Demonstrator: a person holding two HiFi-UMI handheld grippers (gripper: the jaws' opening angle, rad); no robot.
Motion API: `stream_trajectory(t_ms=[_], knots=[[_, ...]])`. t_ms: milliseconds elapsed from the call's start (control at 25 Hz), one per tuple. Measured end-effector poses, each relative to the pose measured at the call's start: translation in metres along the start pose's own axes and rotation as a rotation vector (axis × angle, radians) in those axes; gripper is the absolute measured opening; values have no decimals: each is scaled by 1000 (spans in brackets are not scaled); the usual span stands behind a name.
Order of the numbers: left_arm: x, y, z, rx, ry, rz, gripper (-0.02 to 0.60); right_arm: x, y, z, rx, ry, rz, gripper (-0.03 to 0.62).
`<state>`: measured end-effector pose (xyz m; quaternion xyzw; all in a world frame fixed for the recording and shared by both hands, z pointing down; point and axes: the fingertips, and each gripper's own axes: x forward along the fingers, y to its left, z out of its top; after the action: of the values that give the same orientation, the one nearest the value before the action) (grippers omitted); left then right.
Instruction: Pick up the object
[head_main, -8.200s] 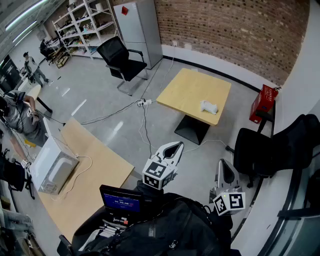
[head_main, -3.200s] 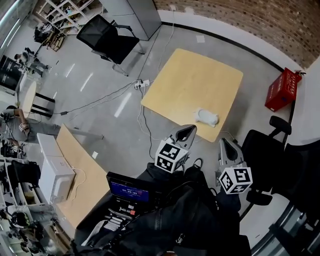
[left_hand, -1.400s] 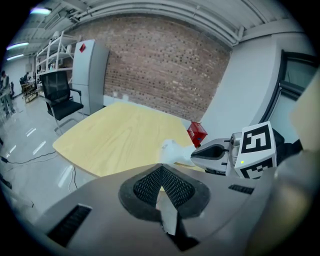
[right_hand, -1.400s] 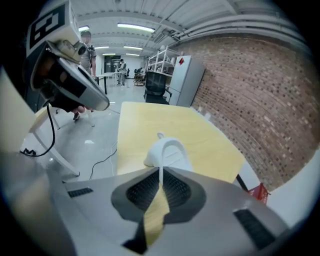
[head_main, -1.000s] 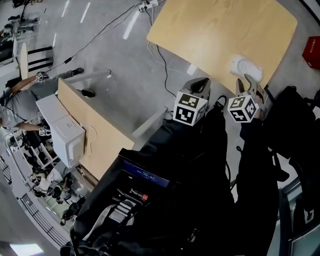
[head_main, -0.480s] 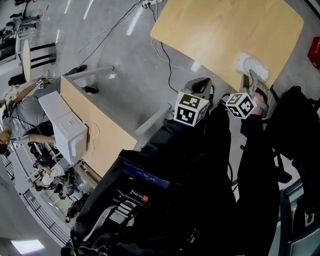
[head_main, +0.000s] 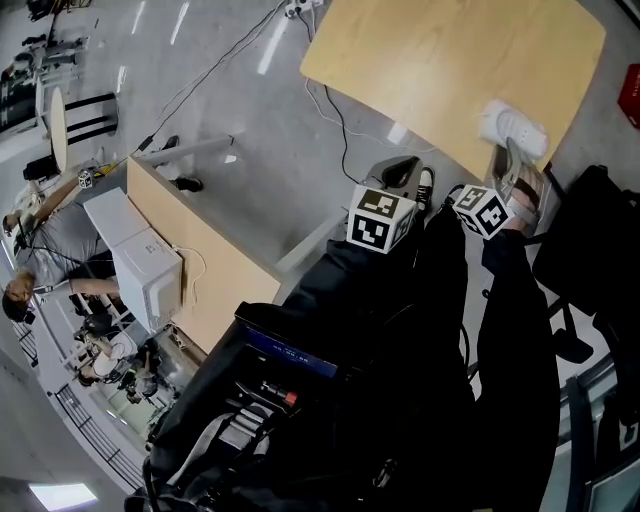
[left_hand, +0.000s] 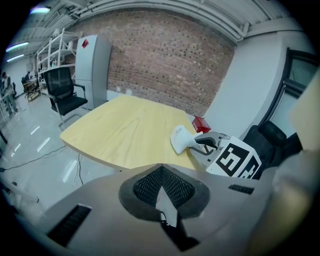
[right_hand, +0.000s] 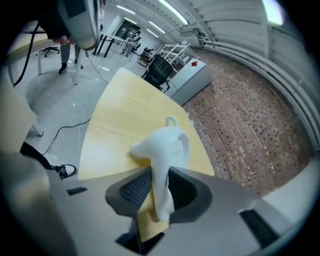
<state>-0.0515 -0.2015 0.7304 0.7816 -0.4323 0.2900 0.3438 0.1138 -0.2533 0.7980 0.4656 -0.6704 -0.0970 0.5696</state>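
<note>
The object is a white handheld device with a pistol-style handle (head_main: 512, 128), lying near the right corner of the yellow wooden table (head_main: 450, 60). My right gripper (head_main: 515, 165) reaches over the table edge. In the right gripper view the handle (right_hand: 162, 150) lies between the two dark pads (right_hand: 131, 189) of the right gripper (right_hand: 160, 190). The jaws are closing, and a strip of table shows beside the handle. My left gripper (head_main: 400, 170) hangs short of the table, shut and empty. The left gripper view shows the device (left_hand: 182, 139) with the right gripper (left_hand: 212, 145) at it.
A black office chair (head_main: 590, 240) stands close to my right. Cables (head_main: 330, 100) trail on the floor left of the table. A second wooden table with a white box (head_main: 150, 270) is at the left, with people beyond it. A red box (head_main: 630, 95) sits at the far right.
Since the earliest frames I have come up to the table. Over the last second my right gripper slid forward until its jaws are around the white device's handle. The left gripper has barely moved.
</note>
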Motion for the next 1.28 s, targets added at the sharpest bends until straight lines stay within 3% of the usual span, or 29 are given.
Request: stream_trajectory(t_ms=[240, 600, 1280], knots=[[-5, -13, 16, 18, -32, -14, -2, -31, -35, 5, 56, -53, -50, 112], [-33, -38, 74, 63, -146, -41, -2, -119, -101, 54, 139, -193, -192, 112], [-140, -97, 230, 185, -520, -77, -2, -268, -230, 105, 166, -397, -484, 112]])
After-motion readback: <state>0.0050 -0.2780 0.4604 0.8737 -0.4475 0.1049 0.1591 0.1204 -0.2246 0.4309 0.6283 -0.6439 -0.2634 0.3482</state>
